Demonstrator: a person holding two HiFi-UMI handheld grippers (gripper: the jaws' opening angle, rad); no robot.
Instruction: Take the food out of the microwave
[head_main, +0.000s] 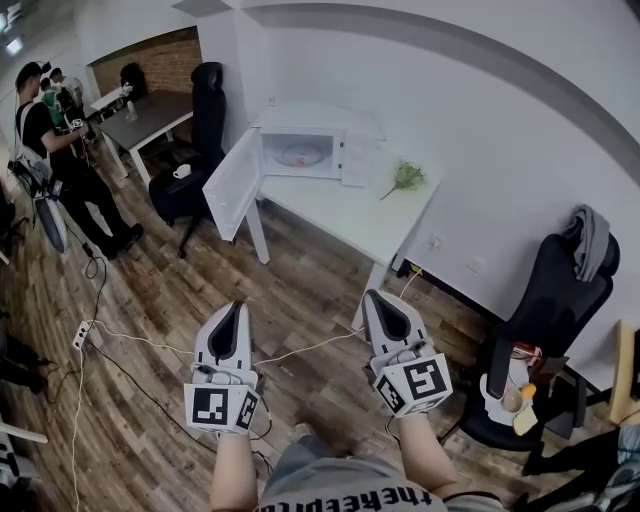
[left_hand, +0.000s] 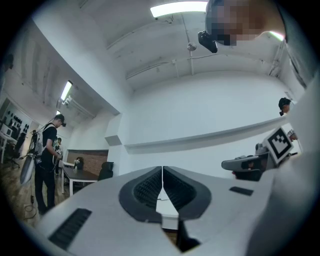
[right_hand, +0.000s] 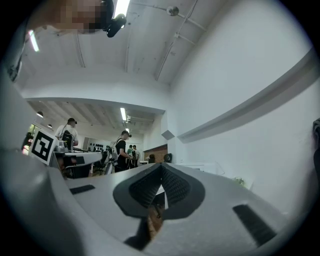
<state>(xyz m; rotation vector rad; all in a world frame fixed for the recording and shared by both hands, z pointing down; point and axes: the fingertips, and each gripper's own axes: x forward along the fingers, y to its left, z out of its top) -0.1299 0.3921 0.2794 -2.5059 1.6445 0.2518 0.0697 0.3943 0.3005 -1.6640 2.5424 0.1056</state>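
Left gripper (head_main: 237, 306) and right gripper (head_main: 379, 298) closed, empty, well short of surface (head_main: 345, 215). Microwave (head_main: 320, 120) at its far-left corner open, so food (head_main: 300, 154) looks reachable.

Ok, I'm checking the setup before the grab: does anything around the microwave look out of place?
Nothing looks spilled or damaged. The microwave stands with its door swung wide open and the food inside. The only stray item is a green sprig lying loose on the table beside it.

L hand-held gripper (head_main: 237, 305) & R hand-held gripper (head_main: 380, 295): white, blk pads (head_main: 231, 330), b/w marker cubes (head_main: 222, 408); grey printed tee (head_main: 350, 495).
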